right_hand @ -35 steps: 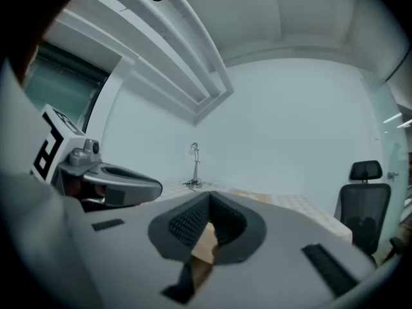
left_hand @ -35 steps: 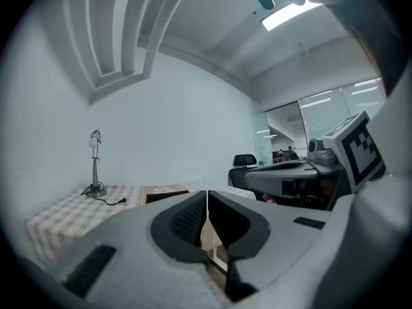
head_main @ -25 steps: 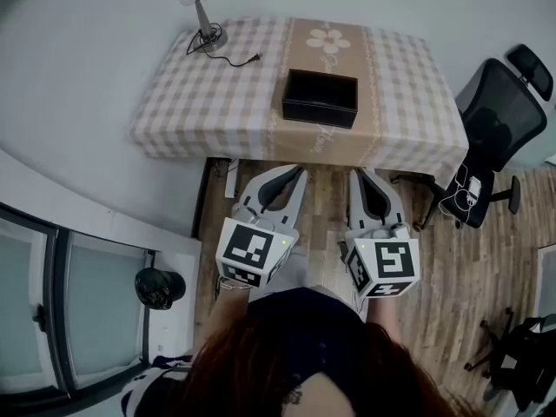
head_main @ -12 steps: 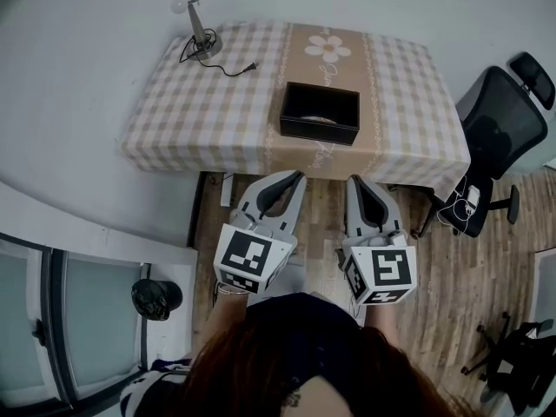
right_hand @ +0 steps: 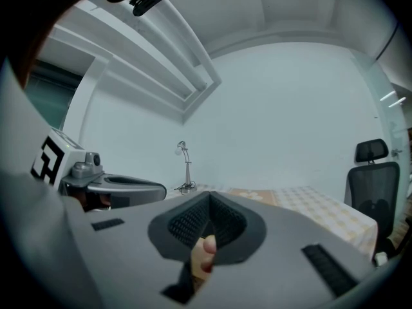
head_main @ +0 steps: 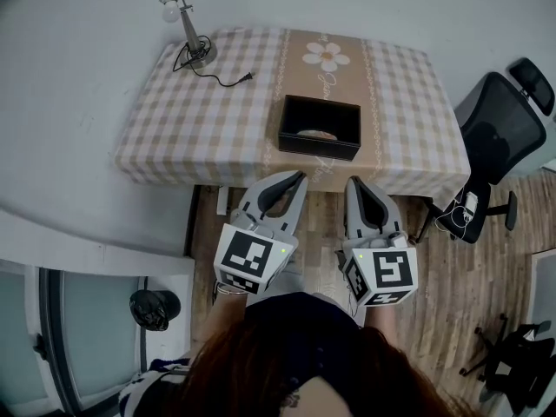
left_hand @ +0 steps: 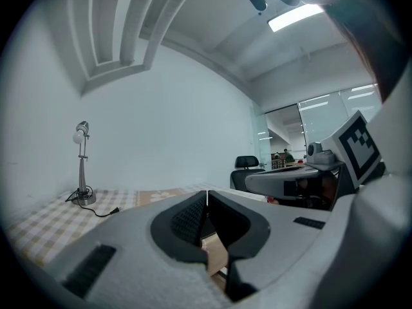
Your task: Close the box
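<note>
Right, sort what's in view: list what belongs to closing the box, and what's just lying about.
For the job:
- open black box
- left hand-held gripper, jaws together, empty
- right hand-held gripper, jaws together, empty
- table the box stands on

Just lying about:
- lamp
- cord
- office chair

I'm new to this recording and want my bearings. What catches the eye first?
An open black box sits dark on the checked table, near its front edge. Short of the table, the left gripper and right gripper hang side by side, both shut. A desk lamp stands at the table's far left corner.
</note>
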